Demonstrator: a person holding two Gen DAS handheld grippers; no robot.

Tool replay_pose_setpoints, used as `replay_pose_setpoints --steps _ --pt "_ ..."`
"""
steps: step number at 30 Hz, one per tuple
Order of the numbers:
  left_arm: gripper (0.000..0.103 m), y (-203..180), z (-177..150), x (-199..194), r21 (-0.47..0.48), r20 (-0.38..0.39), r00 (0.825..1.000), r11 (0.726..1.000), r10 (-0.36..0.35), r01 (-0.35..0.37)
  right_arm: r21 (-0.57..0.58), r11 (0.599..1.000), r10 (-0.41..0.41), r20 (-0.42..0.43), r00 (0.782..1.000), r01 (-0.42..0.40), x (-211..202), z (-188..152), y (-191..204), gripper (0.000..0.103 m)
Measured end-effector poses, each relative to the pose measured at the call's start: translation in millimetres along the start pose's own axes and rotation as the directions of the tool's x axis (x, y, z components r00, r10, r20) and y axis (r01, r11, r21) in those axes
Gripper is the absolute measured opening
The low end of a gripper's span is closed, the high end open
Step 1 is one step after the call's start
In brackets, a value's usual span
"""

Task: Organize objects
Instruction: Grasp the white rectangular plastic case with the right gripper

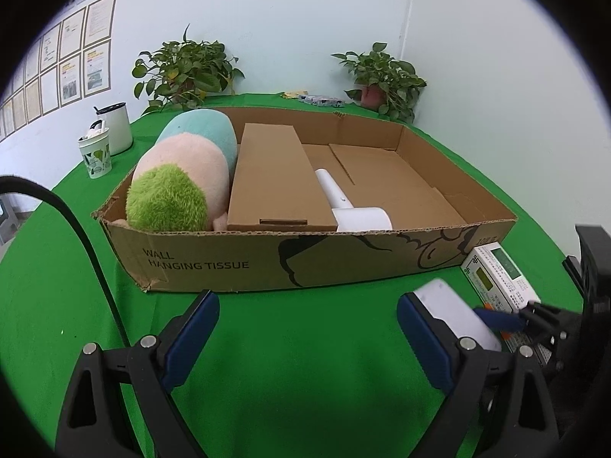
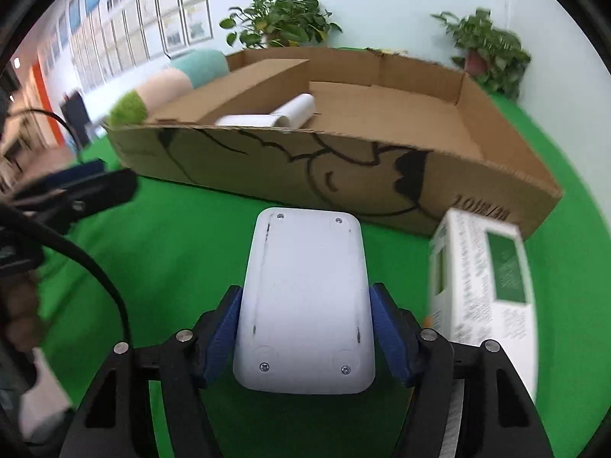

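We have the right gripper down on the green desk, and its blue fingers sit on either side of the white plastic device, pressed against its long edges at the near end, so we read that as a grasp. The device lies flat, screw heads showing at its corners, its far end pointing toward the cardboard tray. Just beside it on the right sits the white printed carton, touching the tray's front wall or very near it; blur keeps us from telling which. From the left wrist view, our left gripper hangs over bare green cloth with its fingers spread wide and nothing between them; the white device shows just past the right-hand finger. Inside the tray we see the plush toy along the left side, a closed brown box next to it, and a white handled tool lying against that box near the front wall.
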State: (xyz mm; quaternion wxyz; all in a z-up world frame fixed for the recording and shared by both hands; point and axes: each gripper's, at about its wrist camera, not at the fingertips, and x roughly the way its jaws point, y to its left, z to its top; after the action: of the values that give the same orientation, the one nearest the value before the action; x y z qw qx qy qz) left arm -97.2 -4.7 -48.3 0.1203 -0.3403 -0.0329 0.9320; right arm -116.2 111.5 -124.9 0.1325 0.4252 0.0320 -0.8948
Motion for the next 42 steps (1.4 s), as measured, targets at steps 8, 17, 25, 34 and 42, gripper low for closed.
replay_pose_setpoints --steps 8,17,25,34,42 --pt "0.094 15.9 -4.9 23.2 -0.197 -0.162 0.932 0.936 -0.323 0.291 0.062 0.99 0.123 0.074 0.99 -0.128 -29.4 -18.9 27.8 0.103" --pt "0.088 5.8 -28.1 30.7 -0.376 -0.227 0.795 0.803 -0.563 0.461 -0.031 0.994 0.104 0.046 0.993 -0.103 -23.6 -26.0 45.5 0.102" --pt "0.064 -9.0 -44.2 37.2 -0.412 -0.278 0.748 0.778 -0.602 0.474 -0.01 0.992 0.125 0.049 0.991 -0.124 -22.9 -26.9 55.2 0.1" --pt "0.039 -6.6 -50.0 32.4 -0.406 -0.283 0.776 0.803 -0.564 0.436 0.016 0.999 0.039 0.026 0.999 -0.039 -17.7 -34.3 55.1 0.077" --pt "0.029 -3.6 -52.1 29.1 -0.41 -0.293 0.786 0.814 -0.545 0.412 0.046 0.999 0.012 0.003 1.0 -0.012 -12.1 -35.7 50.6 0.065"
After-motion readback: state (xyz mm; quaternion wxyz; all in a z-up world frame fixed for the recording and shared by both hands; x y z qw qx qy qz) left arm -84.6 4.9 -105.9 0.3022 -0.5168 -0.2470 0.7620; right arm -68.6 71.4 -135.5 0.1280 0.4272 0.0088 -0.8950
